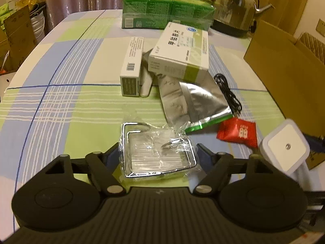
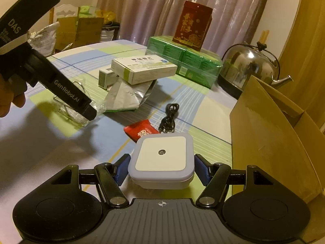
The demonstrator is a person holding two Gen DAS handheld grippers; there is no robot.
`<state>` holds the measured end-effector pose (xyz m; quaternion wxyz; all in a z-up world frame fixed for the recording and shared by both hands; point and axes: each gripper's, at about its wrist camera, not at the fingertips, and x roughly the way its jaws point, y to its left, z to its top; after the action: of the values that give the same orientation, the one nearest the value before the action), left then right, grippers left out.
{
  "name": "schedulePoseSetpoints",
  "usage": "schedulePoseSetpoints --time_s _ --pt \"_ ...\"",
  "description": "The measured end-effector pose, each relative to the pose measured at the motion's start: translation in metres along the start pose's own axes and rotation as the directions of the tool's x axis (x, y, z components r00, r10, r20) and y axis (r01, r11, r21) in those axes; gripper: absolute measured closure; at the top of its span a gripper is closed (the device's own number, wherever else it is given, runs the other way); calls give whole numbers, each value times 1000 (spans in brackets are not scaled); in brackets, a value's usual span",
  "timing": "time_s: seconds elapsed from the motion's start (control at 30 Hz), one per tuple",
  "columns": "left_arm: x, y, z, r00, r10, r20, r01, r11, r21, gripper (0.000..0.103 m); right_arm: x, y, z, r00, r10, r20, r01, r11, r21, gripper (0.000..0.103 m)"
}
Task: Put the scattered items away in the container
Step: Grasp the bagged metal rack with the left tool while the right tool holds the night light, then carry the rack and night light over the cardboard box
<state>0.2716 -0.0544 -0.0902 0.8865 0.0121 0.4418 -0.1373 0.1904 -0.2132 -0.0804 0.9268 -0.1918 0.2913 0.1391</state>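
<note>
On the checked tablecloth (image 1: 61, 93), my left gripper (image 1: 157, 155), marked "GenRobot.AI" and "DAS", straddles a plastic-wrapped chrome rack (image 1: 156, 158); whether it grips, I cannot tell. My right gripper (image 2: 160, 169) clamps a white night light (image 2: 160, 158) beside the cardboard box (image 2: 270, 134).

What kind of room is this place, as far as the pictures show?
Most likely a room in a home, perhaps a dining area. A checked tablecloth covers the table, a steel kettle stands at its far end, and long curtains hang behind.
</note>
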Motion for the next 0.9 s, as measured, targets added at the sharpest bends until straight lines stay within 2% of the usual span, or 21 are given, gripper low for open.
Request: schedulePoseSetpoints --time_s 0.33,0.6,0.9 --pt "-28 -16 -23 999 -27 -22 28 995 91 37 -15 -3 -4 1000 1 -5 0 999 50 38" --pt "-54 -28 -41 999 -36 -28 39 993 110 37 -35 -5 -5 1000 -11 -3 11 997 80 38" --pt "-84 -44 -38 999 -50 6 49 990 130 37 -80 -19 10 993 -73 90 67 995 75 39"
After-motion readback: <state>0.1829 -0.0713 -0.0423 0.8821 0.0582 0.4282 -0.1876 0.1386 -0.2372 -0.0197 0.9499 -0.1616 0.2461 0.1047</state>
